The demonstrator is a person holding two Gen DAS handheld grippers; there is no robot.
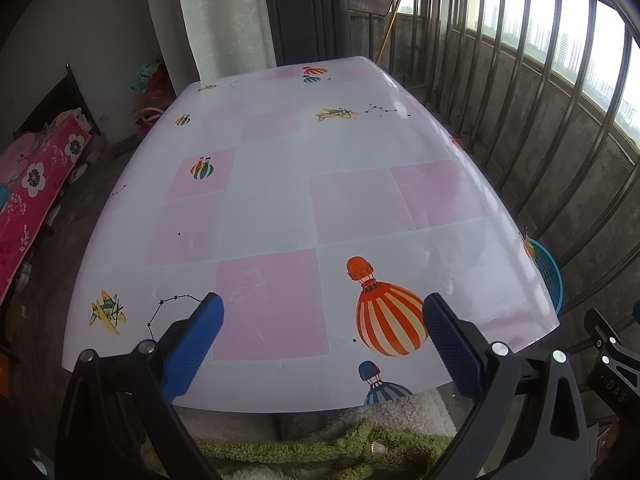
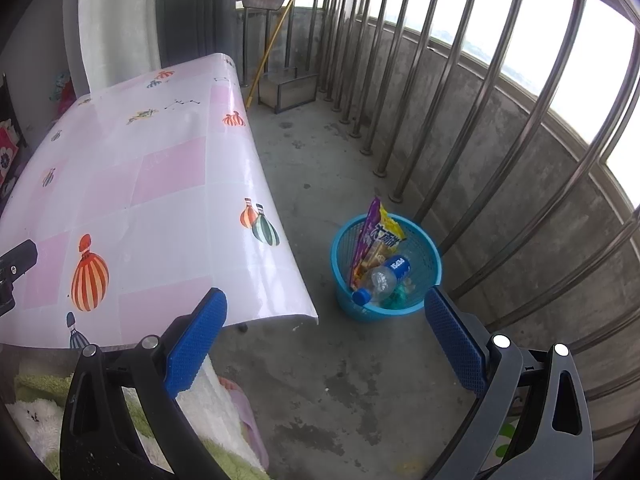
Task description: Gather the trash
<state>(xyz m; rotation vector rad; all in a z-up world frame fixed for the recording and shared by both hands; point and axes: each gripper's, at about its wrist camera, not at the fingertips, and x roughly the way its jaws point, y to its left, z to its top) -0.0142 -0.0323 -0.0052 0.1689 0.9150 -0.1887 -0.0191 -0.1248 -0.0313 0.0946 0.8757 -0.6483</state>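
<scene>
Right wrist view is showing the blue basket (image 2: 386, 268) sitting on the concrete floor (image 2: 320, 380) just beside the table (image 2: 160, 184), between the table's edge and the railing bars (image 2: 460, 152). Inside the basket, a plastic bottle (image 2: 382, 280) with a blue cap is lying tilted against a purple and yellow snack wrapper (image 2: 376, 236) that is sticking up past the rim; something green beneath the bottle is too small to make out. The right gripper (image 2: 326, 344) is hovering with its blue pads spread wide, gripping nothing. In the left wrist view the table is hiding nearly all of the basket (image 1: 550, 276). The left gripper (image 1: 322, 344) is hanging over the table's near edge, pads apart and empty.
</scene>
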